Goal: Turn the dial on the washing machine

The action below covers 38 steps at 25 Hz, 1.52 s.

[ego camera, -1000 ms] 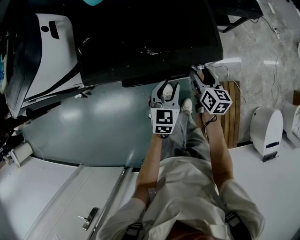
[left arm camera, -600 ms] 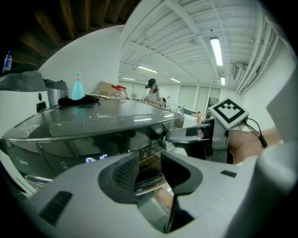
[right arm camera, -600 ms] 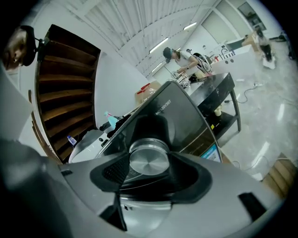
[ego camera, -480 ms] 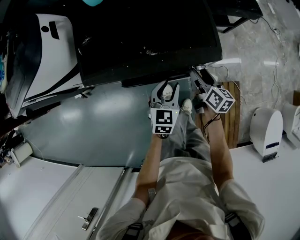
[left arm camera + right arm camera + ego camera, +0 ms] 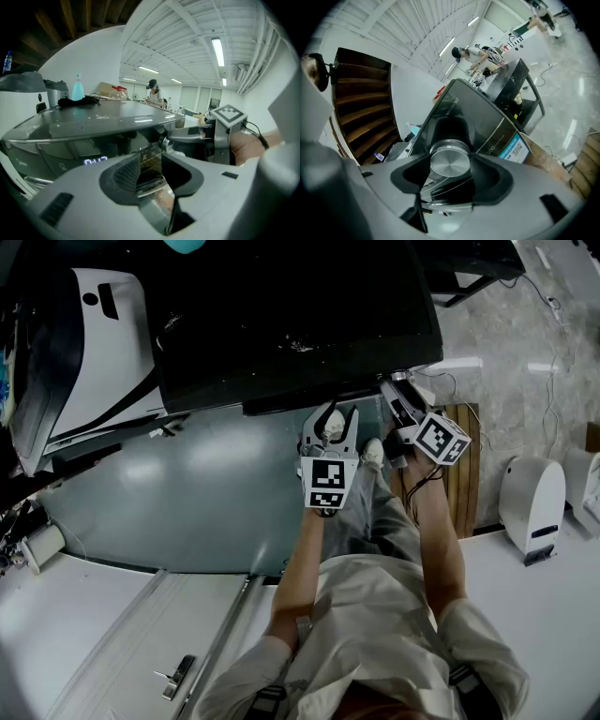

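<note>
1. The right gripper (image 5: 450, 169) is at the front right corner of the washing machine (image 5: 492, 119). It is closed on the dial (image 5: 450, 158), with one pad on each side.
2. The left gripper (image 5: 150, 164) waits by the washing machine's front, jaws apart, holding nothing.
3. The dial sticks out of the washing machine's dark front.
4. It looks like hard, smooth metal, so it may slip. Its round side is the best place to squeeze.

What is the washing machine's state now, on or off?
On: the washing machine shows lit digits on its display.
</note>
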{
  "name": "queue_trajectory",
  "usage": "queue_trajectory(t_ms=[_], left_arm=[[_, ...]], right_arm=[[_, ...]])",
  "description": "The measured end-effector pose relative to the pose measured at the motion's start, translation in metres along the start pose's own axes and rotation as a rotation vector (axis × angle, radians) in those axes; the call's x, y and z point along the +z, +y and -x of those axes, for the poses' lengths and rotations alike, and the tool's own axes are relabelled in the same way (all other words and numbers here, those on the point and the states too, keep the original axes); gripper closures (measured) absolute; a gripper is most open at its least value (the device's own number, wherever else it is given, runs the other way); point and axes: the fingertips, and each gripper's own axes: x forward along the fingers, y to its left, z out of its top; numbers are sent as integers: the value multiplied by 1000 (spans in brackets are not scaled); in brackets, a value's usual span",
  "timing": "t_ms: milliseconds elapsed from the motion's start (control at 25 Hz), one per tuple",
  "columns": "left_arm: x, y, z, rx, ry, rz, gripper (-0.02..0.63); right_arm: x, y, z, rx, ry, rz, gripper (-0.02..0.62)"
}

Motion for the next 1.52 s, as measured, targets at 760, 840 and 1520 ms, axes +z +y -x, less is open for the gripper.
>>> queue_trajectory(t_ms=[760, 840, 1520], left_arm=[[2, -3, -4, -7, 3, -1, 462], [2, -4, -5, -8, 3, -1, 462], [5, -6, -7, -16, 3, 3, 463]], right_arm=[[1, 0, 1, 88, -45, -267, 325], [0, -2, 1, 87, -48, -302, 325], [-1, -1, 1, 122, -70, -357, 283]])
